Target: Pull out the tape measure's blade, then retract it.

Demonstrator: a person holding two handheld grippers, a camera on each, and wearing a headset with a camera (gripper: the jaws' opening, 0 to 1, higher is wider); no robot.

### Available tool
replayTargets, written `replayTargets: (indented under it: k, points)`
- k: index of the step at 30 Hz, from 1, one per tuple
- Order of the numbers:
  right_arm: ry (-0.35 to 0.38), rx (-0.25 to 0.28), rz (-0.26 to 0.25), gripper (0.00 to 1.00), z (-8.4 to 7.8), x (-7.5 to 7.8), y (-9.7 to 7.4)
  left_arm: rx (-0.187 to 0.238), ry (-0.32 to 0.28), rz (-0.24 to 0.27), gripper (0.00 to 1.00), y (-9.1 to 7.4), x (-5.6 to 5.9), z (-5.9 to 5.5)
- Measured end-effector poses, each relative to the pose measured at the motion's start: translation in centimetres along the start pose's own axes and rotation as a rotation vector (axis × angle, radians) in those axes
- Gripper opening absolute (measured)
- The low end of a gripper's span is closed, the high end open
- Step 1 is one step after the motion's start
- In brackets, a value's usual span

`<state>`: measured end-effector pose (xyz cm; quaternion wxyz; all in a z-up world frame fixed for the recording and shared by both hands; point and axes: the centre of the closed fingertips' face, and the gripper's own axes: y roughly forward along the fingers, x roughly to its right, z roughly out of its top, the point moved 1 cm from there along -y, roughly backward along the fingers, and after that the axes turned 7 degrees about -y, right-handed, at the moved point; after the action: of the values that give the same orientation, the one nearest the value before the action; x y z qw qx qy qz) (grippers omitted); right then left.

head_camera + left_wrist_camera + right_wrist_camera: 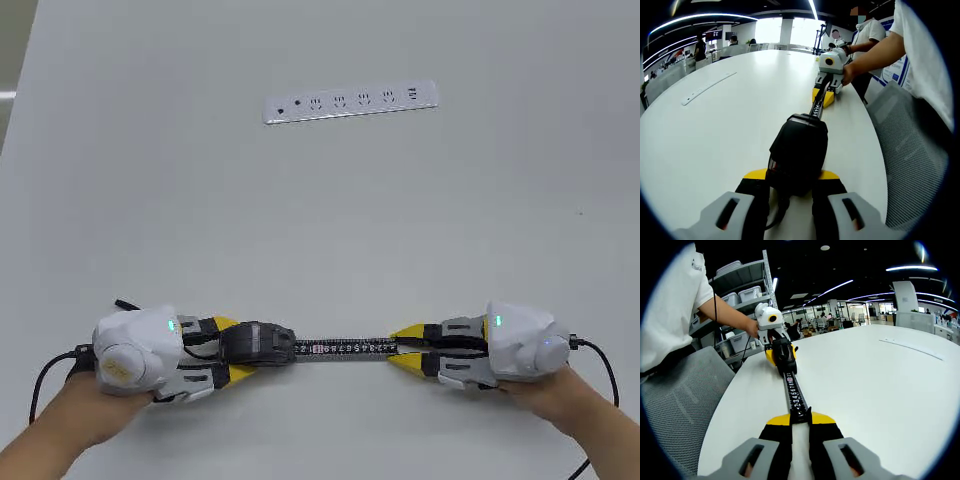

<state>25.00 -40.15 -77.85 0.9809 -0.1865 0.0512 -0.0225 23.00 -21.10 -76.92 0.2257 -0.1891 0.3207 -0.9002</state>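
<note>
On the near edge of a white table, a person holds a gripper in each hand. The left gripper has its fingers clamped on the black tape measure, probably to anchor it. To the right, the right gripper pinches the end of the blade, which lies stretched flat between them. A power strip lies farther off. Storage bins sit on a shelf behind; their contents cannot be made out.

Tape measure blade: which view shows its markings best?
Right gripper view: the blade runs straight away from the jaws, numbers legible. Head view shows its full pulled-out span, small. Left gripper view shows a foreshortened strip beyond the case.
</note>
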Motion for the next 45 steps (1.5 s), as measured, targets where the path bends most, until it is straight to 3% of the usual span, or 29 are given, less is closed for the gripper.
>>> replayTargets:
  k: [17, 45]
  points:
    - [0.046, 0.000, -0.025, 0.09, -1.0, 0.4, -2.6, -0.002, -0.007, 0.002, 0.29, 0.0, 0.0, 0.0]
    - [0.068, -0.008, -0.032, 0.08, -1.6, 0.9, -5.0, 0.000, -0.011, 0.002, 0.29, 0.1, 0.1, 0.0]
